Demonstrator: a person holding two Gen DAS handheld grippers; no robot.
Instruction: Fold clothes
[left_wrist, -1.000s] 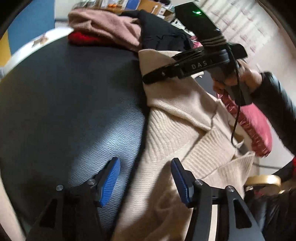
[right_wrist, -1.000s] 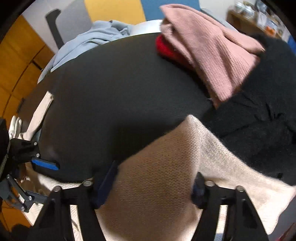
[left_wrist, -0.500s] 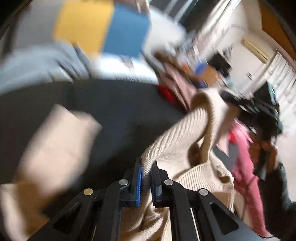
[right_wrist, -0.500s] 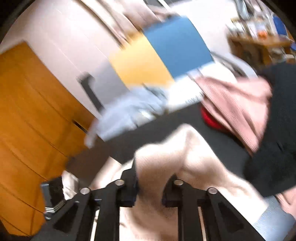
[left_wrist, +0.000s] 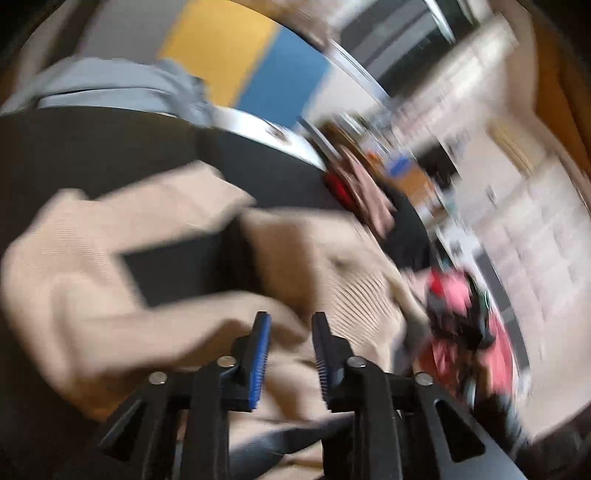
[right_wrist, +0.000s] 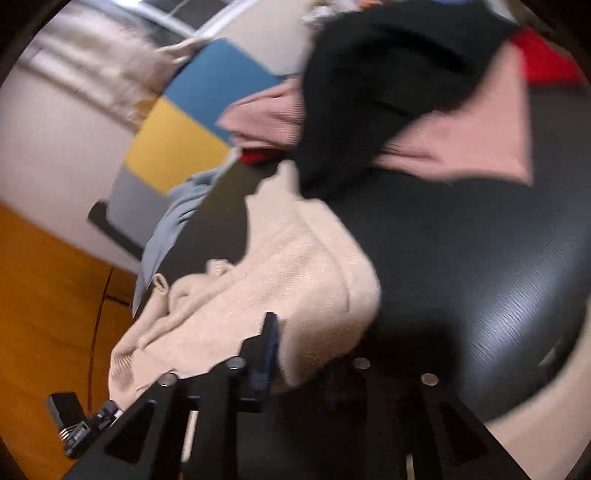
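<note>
A beige knit sweater (left_wrist: 110, 258) lies spread over the black table (left_wrist: 92, 147), one sleeve stretched to the left. Low over its near edge is my left gripper (left_wrist: 290, 350), its blue pads a little apart, with cloth showing through the gap; the view is blurred. In the right wrist view the sweater (right_wrist: 295, 266) runs from the clothes pile down to my right gripper (right_wrist: 306, 354), which is shut on a thick fold of it. The right finger is lost in shadow. The left gripper (right_wrist: 74, 424) shows small at the bottom left, beyond the sweater's end.
A pile of a black garment (right_wrist: 388, 74), a pink knit (right_wrist: 461, 140) and a red piece (right_wrist: 543, 59) sits at the table's far side. A grey-blue garment (right_wrist: 173, 221) hangs over the far edge. Bare black table (right_wrist: 480, 258) lies to the right.
Both grippers closed on the sweater, lifted it and swung it across the table. It now lies spread out, and the left jaws have parted wider than half a second ago.
</note>
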